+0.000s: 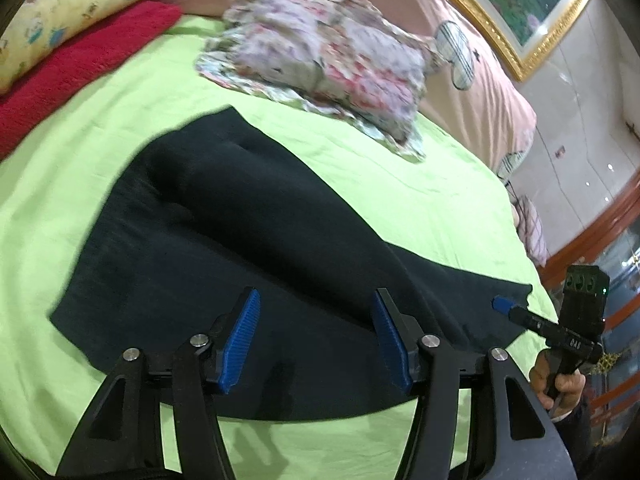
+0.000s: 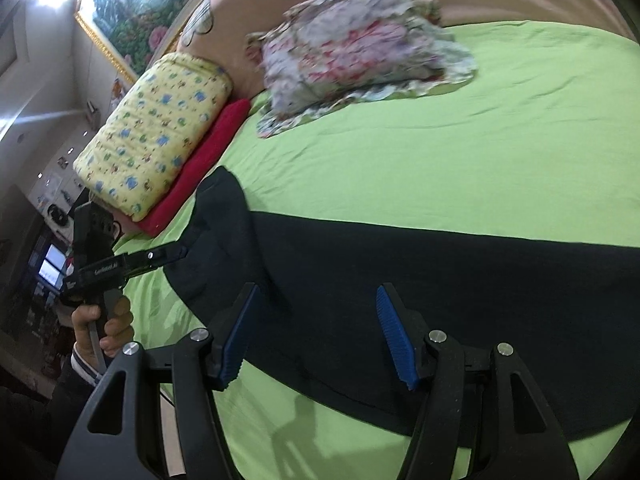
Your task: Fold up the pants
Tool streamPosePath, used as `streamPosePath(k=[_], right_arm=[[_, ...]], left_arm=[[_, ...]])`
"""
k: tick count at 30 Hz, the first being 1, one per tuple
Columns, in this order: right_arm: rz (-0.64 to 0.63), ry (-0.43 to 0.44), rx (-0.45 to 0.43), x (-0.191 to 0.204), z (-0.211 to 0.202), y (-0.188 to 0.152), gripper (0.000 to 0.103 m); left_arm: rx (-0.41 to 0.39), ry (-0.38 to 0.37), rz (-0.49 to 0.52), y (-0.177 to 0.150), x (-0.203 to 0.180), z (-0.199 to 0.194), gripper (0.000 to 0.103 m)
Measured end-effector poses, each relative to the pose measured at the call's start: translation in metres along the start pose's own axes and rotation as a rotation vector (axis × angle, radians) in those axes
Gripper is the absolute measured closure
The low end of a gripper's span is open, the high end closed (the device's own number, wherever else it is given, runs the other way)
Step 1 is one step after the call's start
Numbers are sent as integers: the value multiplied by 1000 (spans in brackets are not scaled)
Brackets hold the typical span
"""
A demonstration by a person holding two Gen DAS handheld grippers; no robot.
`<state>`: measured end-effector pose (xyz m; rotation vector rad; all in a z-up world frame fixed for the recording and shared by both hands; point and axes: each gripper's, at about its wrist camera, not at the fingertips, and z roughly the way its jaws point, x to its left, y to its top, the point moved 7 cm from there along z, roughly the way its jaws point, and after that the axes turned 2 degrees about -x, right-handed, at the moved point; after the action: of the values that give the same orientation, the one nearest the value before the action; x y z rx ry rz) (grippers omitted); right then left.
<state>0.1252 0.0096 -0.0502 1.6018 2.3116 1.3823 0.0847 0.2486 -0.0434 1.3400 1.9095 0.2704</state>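
Black, soft knit: pants (image 1: 240,248) spread long and flat on the lime-green bed sheet (image 1: 400,168), already doubled leg over leg by the look of the thick ridge along the middle. Placed well short of the floral pillow (image 1: 328,60), with the red towel (image 1: 80,76) and the yellow printed bundle (image 1: 80,4) off beyond one end, probably to leave bare sheet all round for the next fold.

Left gripper (image 1: 316,344) hovering above the near edge of the pants, blue pads standing wide apart, nothing between them. Right gripper (image 2: 316,336) likewise over the near edge, further along the pants, fingers wide and empty. In the left view seen just past the narrow end of the pants. Held at opposite stretches of the same edge, likely so that each can take one end and carry the cloth over evenly. No cloth pinched yet; both views blurred.
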Motion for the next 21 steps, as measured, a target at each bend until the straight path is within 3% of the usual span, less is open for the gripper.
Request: streamPosePath(k=[8,12,17,21], right_arm=[[-47,50,55,33,39,6,41],[-61,75,82,45,56,10,41],[-83,98,117,58,76,13,41],[-98,105,149,65,94,15,41]], left_arm=[[-46,75,31,46,30,-16,30],[-45,54,46,75,43,-17,24],[7,16,83,110,56,1,22],[92,-9,107,127,68,29,22]])
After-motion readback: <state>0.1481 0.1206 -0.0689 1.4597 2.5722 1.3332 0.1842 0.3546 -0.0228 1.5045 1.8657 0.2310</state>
